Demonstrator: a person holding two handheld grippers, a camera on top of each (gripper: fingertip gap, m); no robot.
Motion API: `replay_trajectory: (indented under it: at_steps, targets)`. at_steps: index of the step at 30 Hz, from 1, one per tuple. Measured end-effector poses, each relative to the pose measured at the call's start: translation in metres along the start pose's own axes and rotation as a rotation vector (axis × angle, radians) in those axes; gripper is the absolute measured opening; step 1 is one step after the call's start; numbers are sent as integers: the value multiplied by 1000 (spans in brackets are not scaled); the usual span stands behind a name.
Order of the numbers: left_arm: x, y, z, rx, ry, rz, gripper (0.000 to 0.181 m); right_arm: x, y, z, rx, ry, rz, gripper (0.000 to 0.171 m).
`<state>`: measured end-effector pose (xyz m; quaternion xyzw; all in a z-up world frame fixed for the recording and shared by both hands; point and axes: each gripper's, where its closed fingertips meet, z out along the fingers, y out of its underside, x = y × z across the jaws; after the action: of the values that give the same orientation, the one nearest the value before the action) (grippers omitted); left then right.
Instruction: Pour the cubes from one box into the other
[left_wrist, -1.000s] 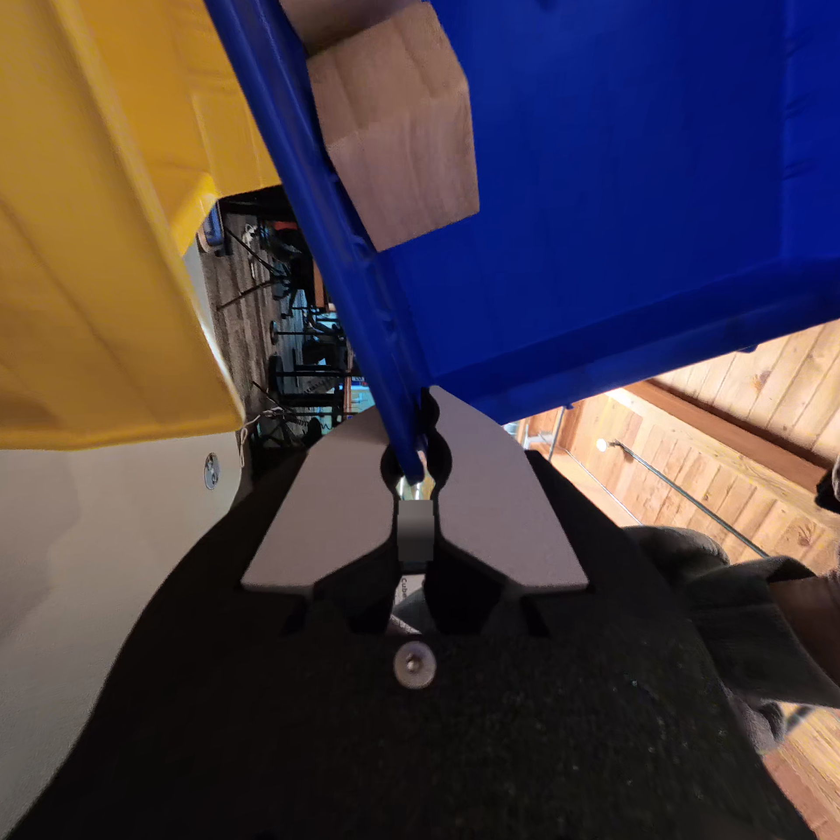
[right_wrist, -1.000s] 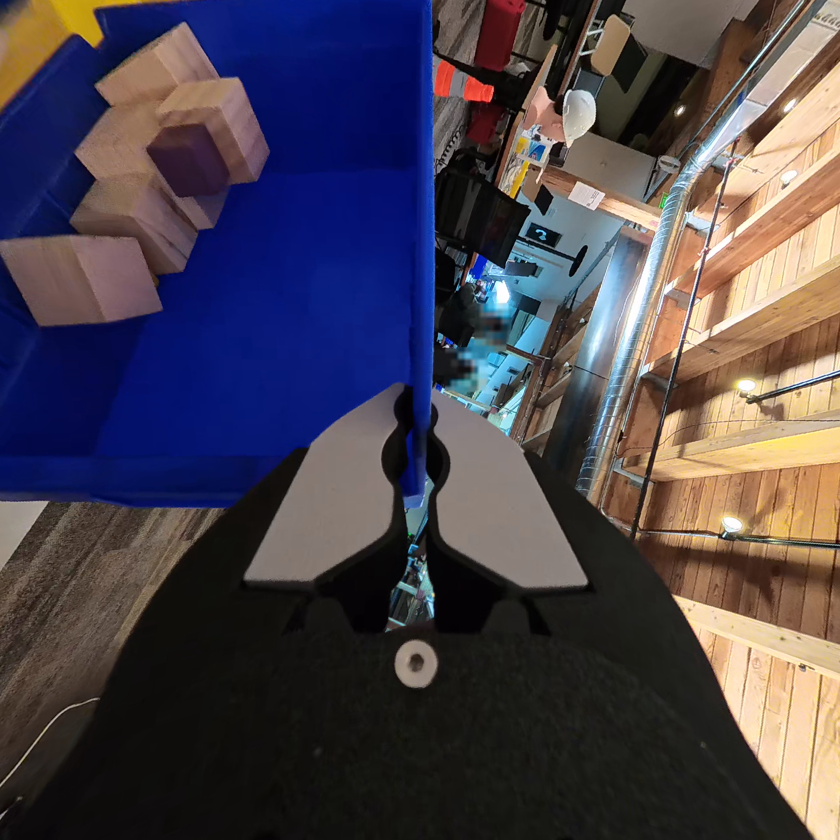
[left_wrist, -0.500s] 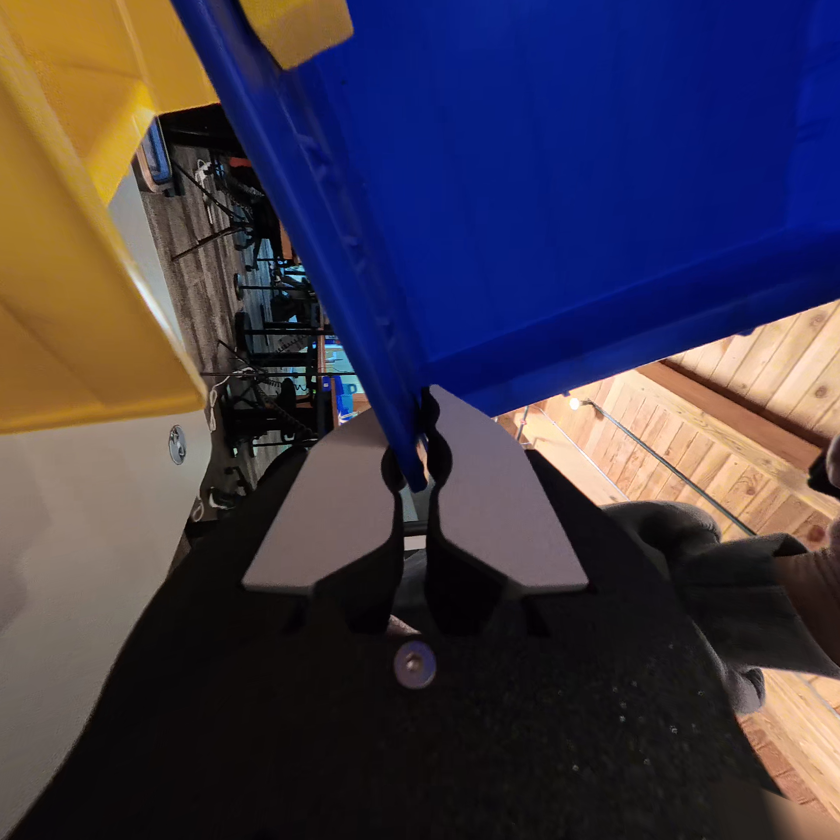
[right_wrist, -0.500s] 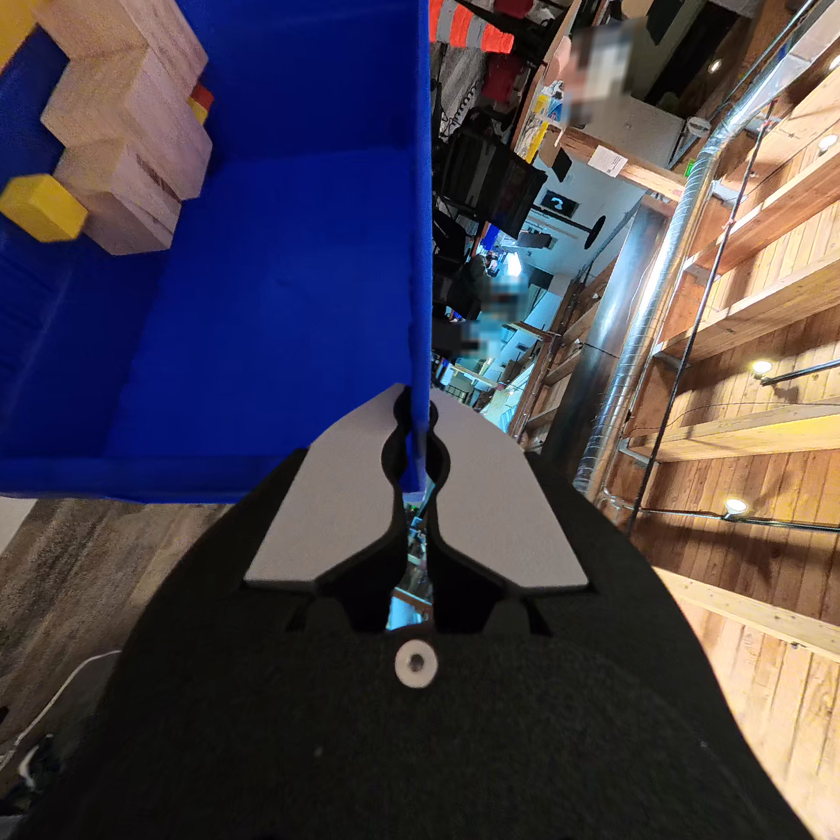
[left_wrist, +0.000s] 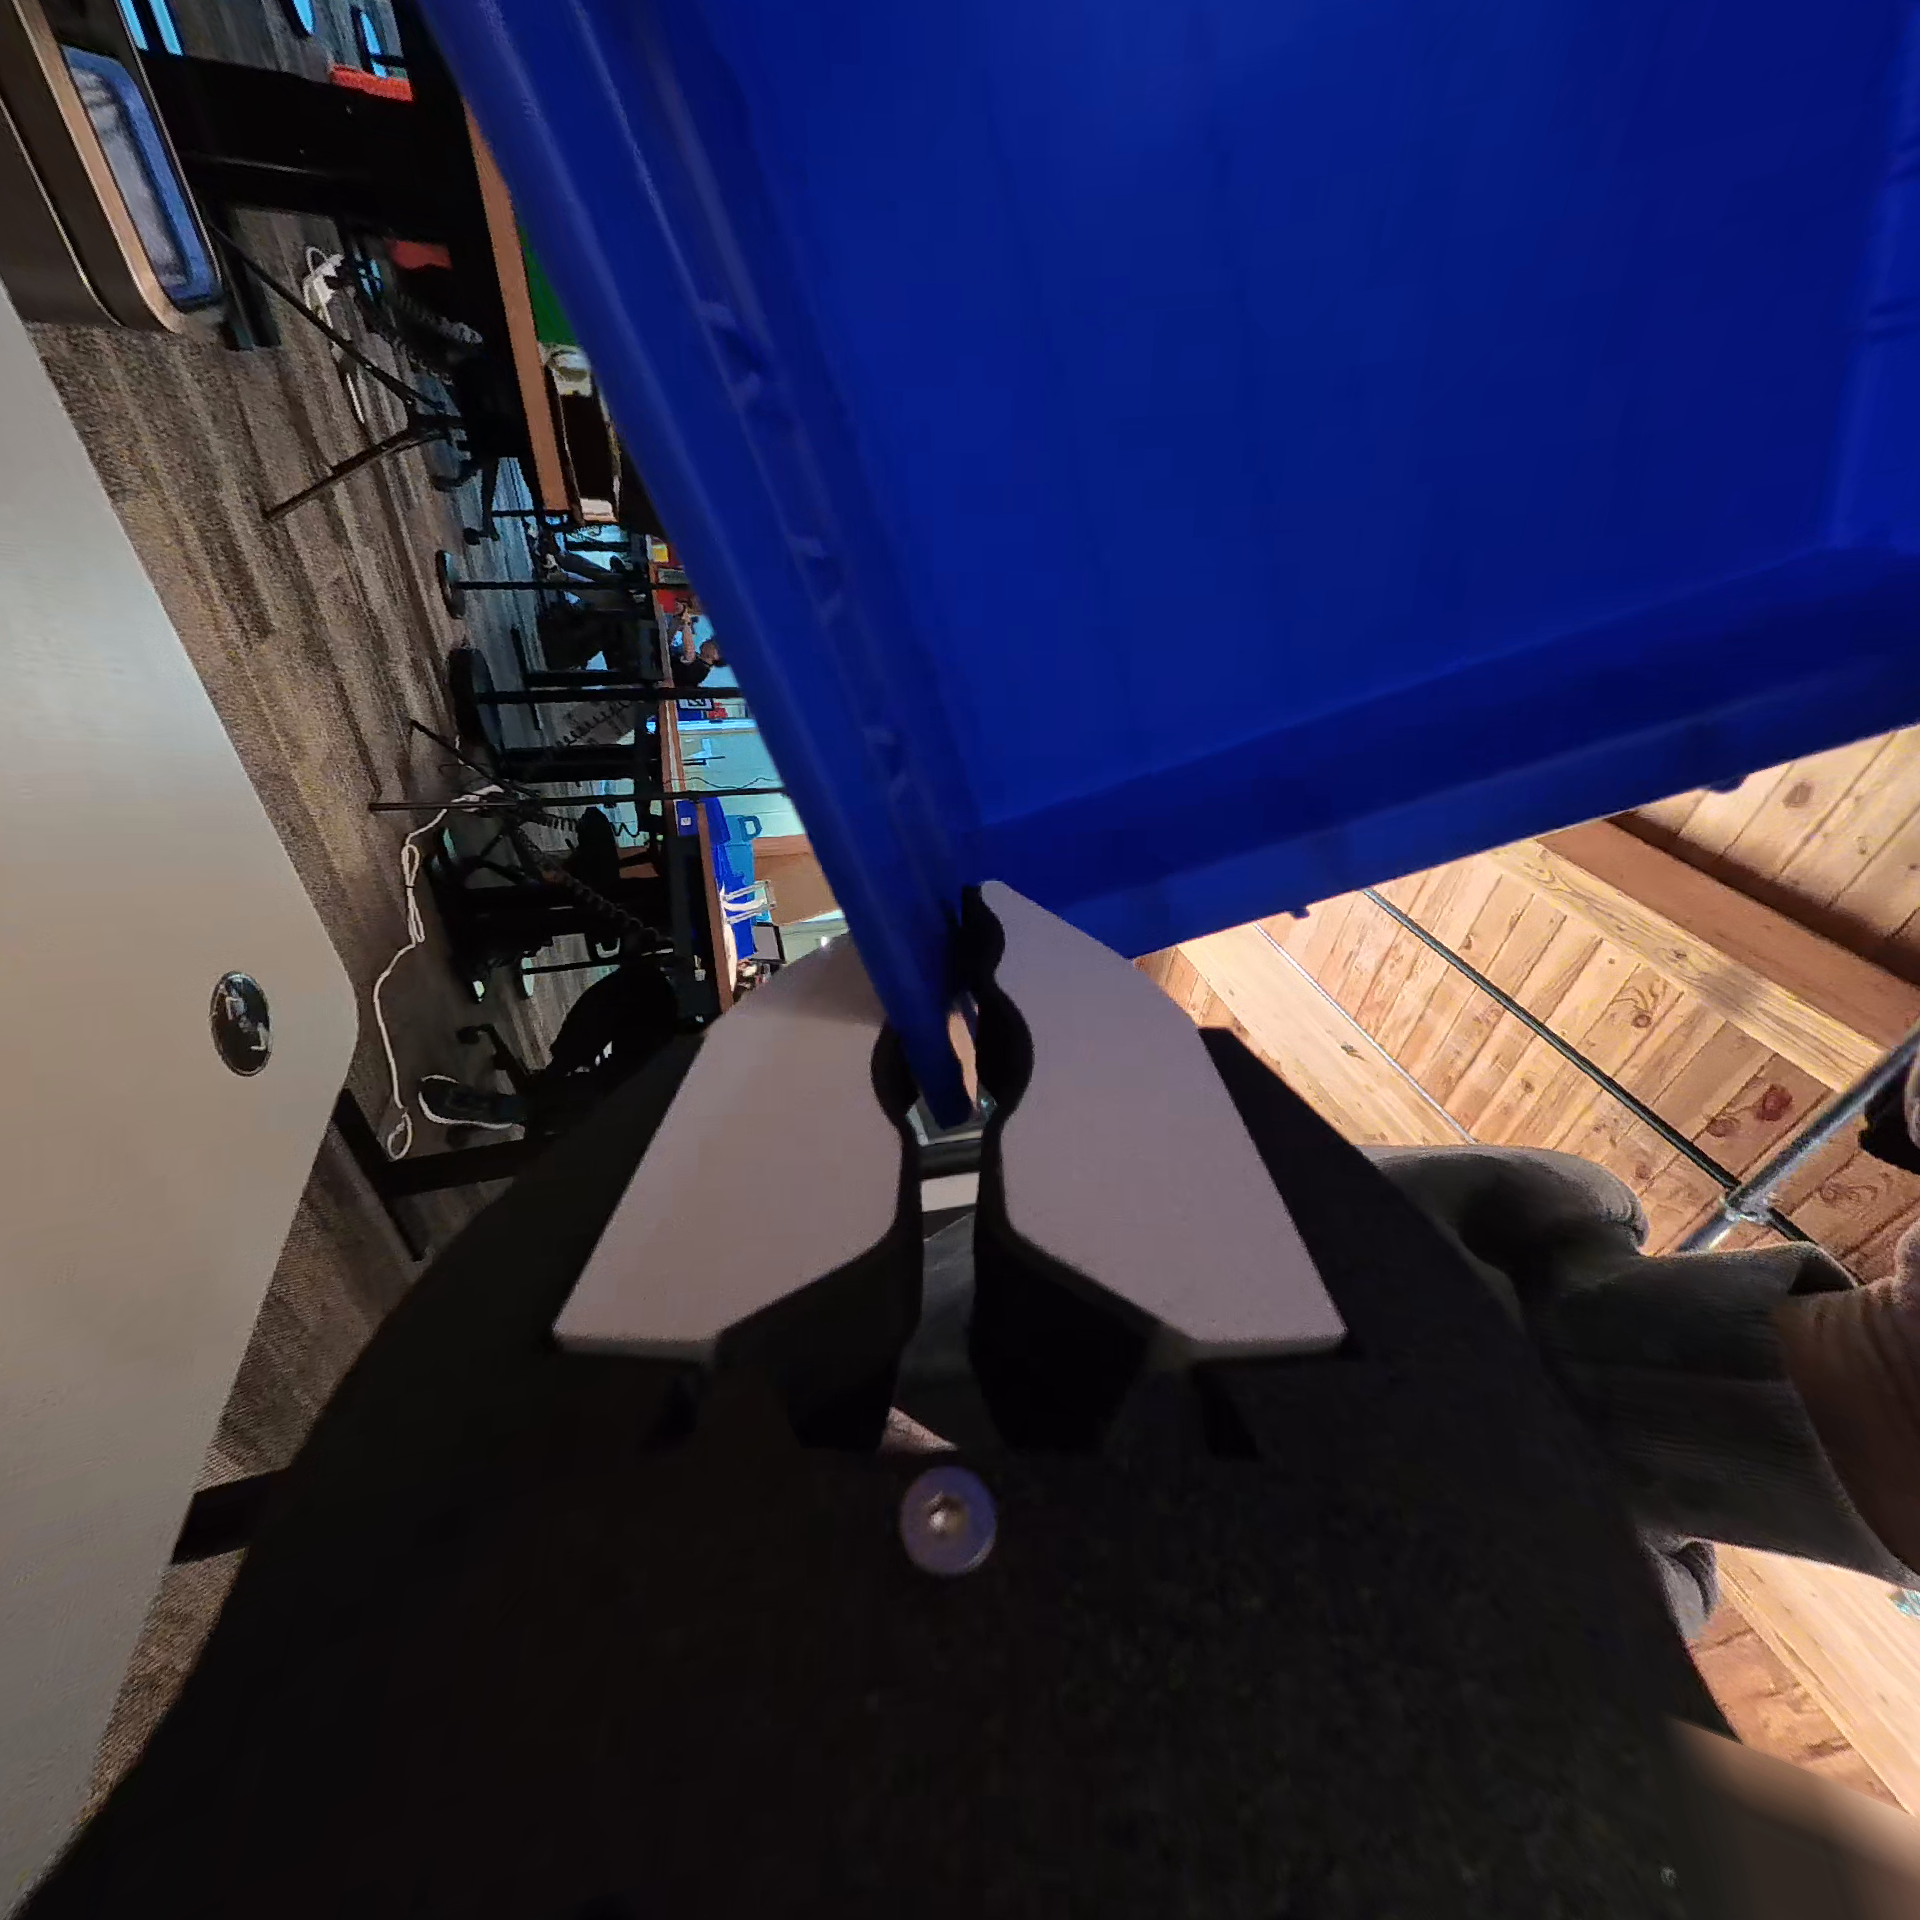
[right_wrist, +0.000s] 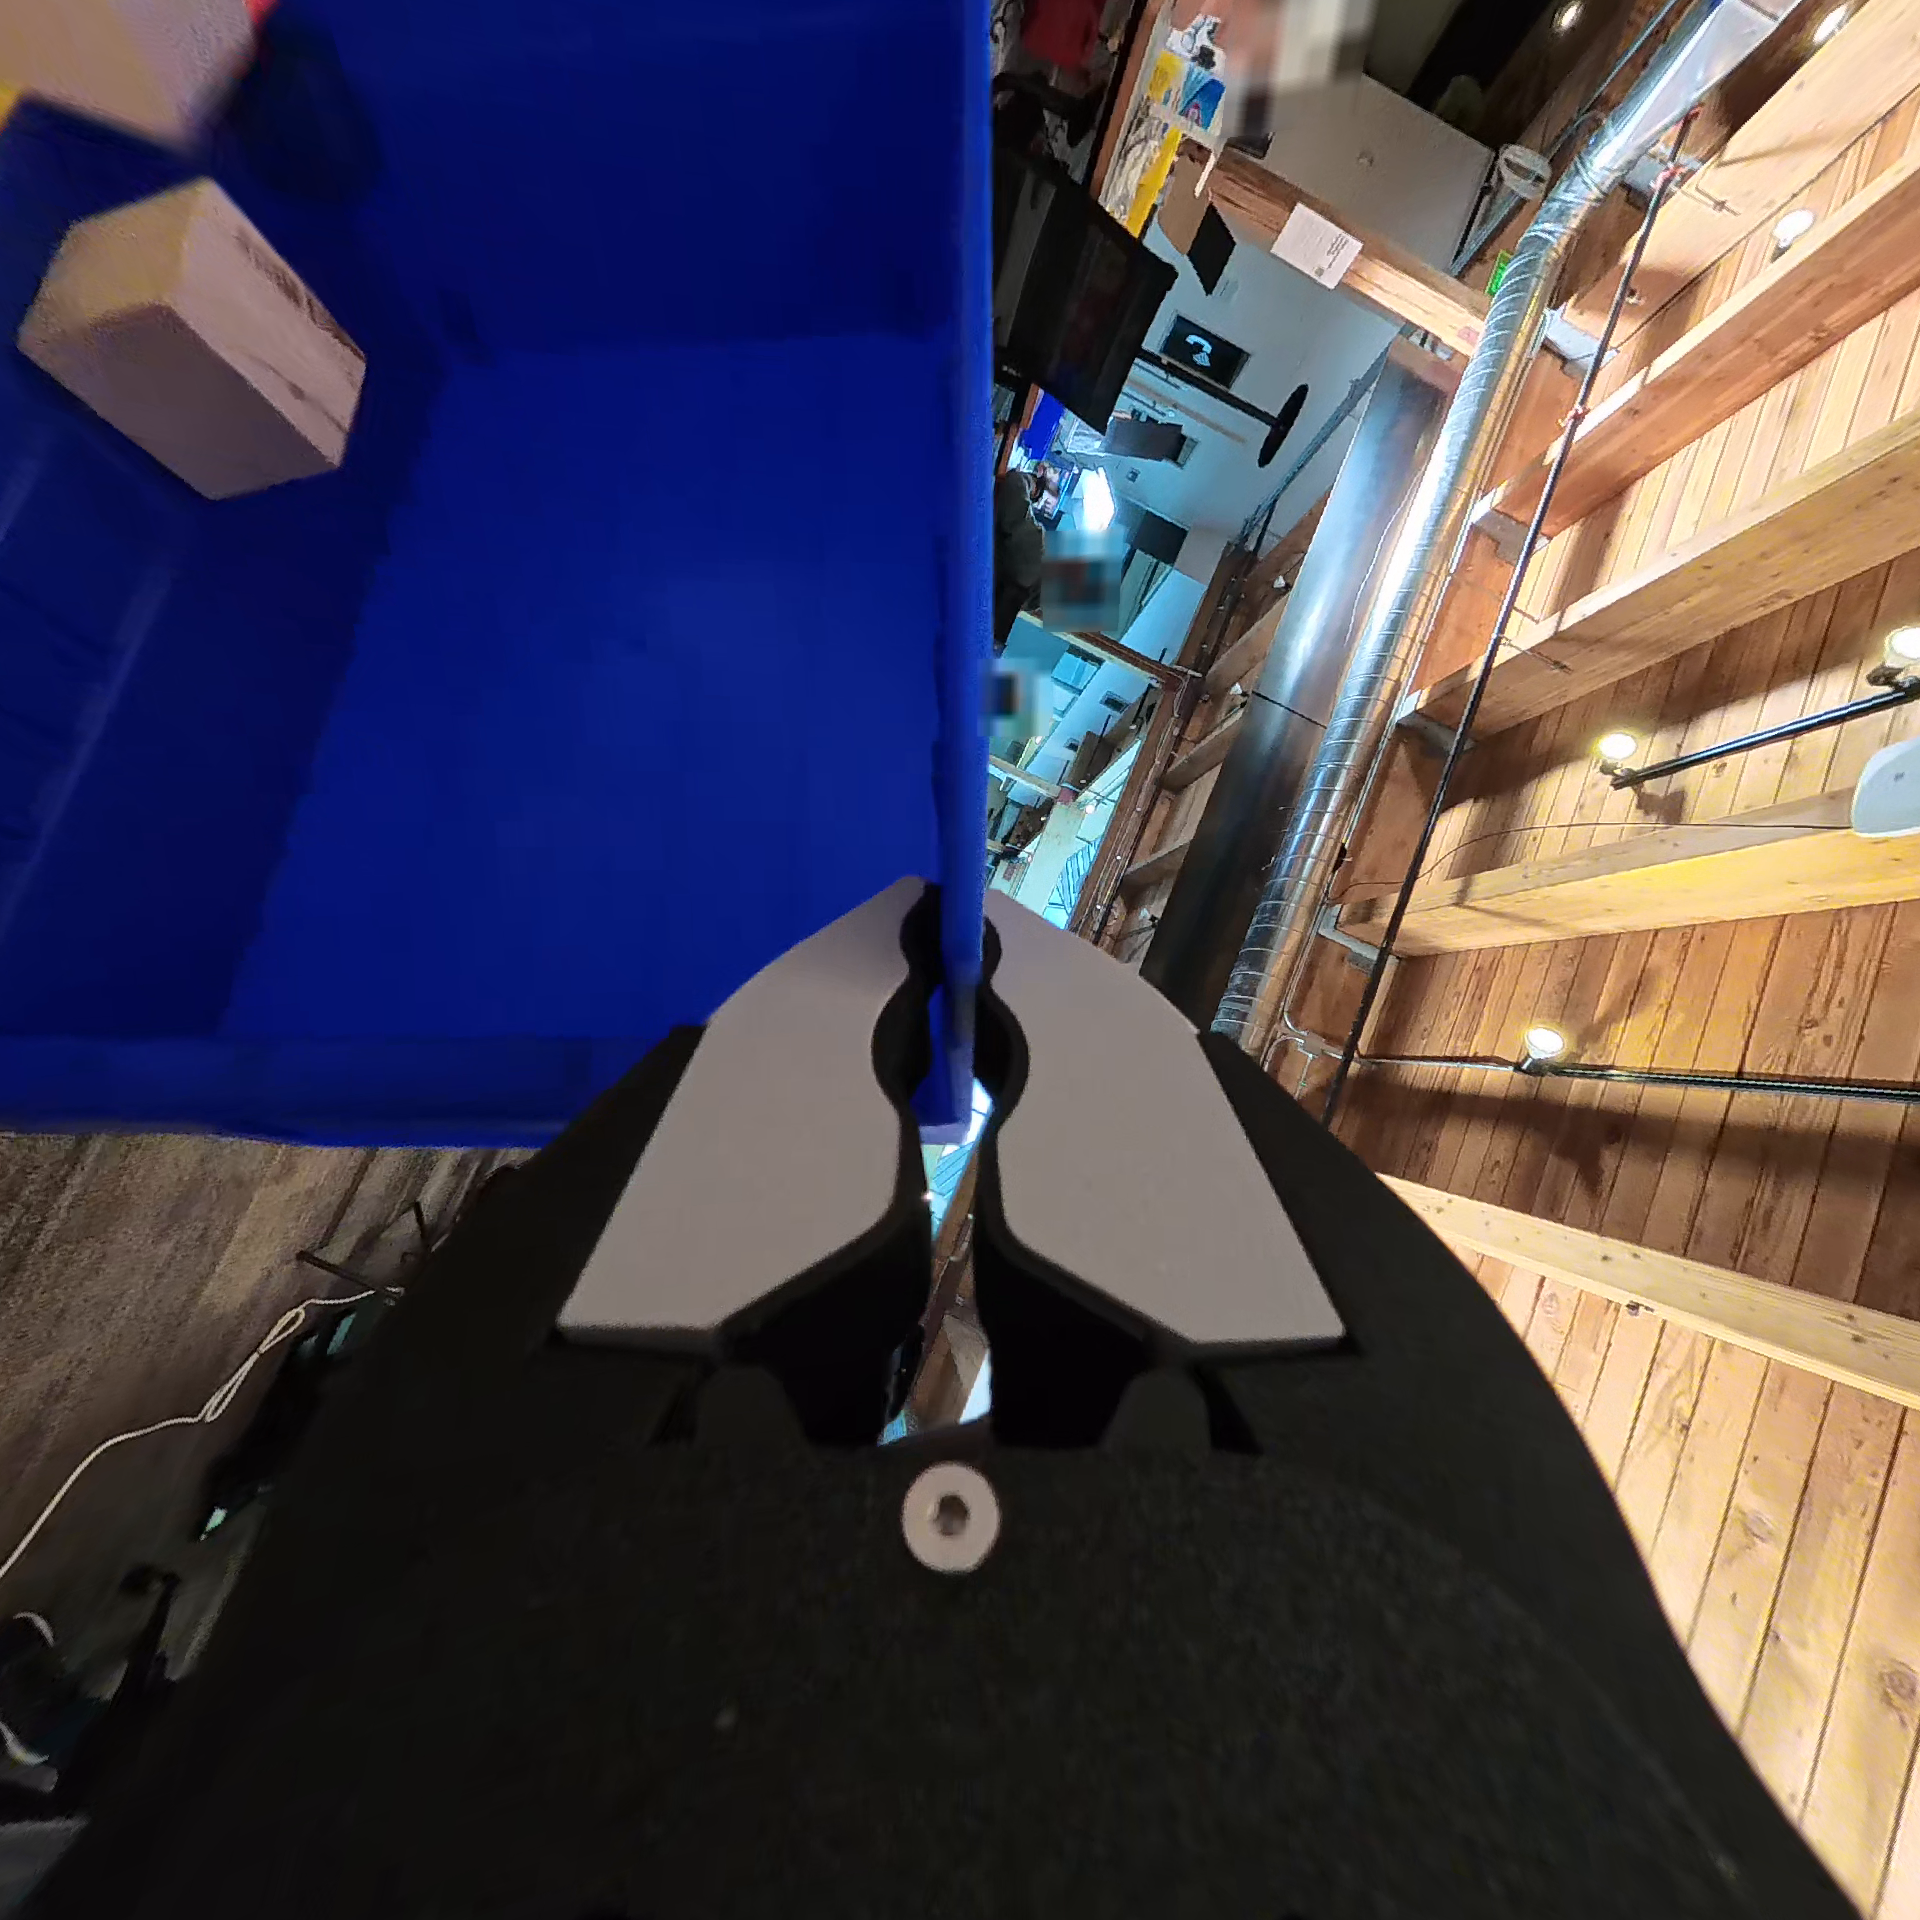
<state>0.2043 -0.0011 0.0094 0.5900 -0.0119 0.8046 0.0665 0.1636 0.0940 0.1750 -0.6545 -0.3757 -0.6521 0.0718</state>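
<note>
Both grippers are clamped on the blue box, which is held up in the air and tipped steeply. The left gripper (left_wrist: 951, 1023) has its 2 fingers nearly together, with only the thin side wall of the blue box (left_wrist: 1299, 436) between them, the box's inside spreading away ahead and to the right of the fingertips. The right gripper (right_wrist: 951, 997) is closed just as tightly on the opposite wall, the box's inside lying ahead and to the left of its fingers. Far ahead-left of the right fingers, 1 pale wooden cube (right_wrist: 197, 343) shows inside the box, with a blurred second block (right_wrist: 125, 57) beyond it at the frame's top edge. The receiving box is in neither view. The box looks like stiff, smooth moulded plastic, light in itself; a thin wall pinched at its rim could probably pivot or slip, so a hold on both sides suits it. The wooden cubes seem hard and likely to slide and tumble freely.
</note>
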Motion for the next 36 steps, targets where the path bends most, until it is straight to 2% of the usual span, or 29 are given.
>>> replay_trajectory:
  at_steps: [14, 18, 21, 24, 27, 32, 34, 36]
  targets:
    - [5, 0, 15, -40, -11, 22, 3, 8, 18, 3, -35, 31, 34, 2]
    - [7, 2, 4, -18, -107, 151, 3, 7, 42, -10, 35, 18, 167, 2]
    - [16, -2, -21, 21, -253, 366, 4, 5, 66, -22, 162, -13, 381, 3]
    - [34, -17, -73, 128, -484, 628, 5, -8, 74, -35, 335, -44, 633, 3]
    - [56, -32, -146, 277, -728, 830, 4, -26, 47, -58, 526, -14, 857, 4]
    - [96, -34, -298, 516, -1067, 1003, 3, -61, -43, -128, 801, -68, 1292, 3]
    - [107, -23, -365, 601, -1188, 1028, 2, -76, -88, -165, 885, -117, 1362, 3]
    - [114, -6, -432, 673, -1306, 1028, 2, -95, -136, -203, 944, -244, 1455, 3]
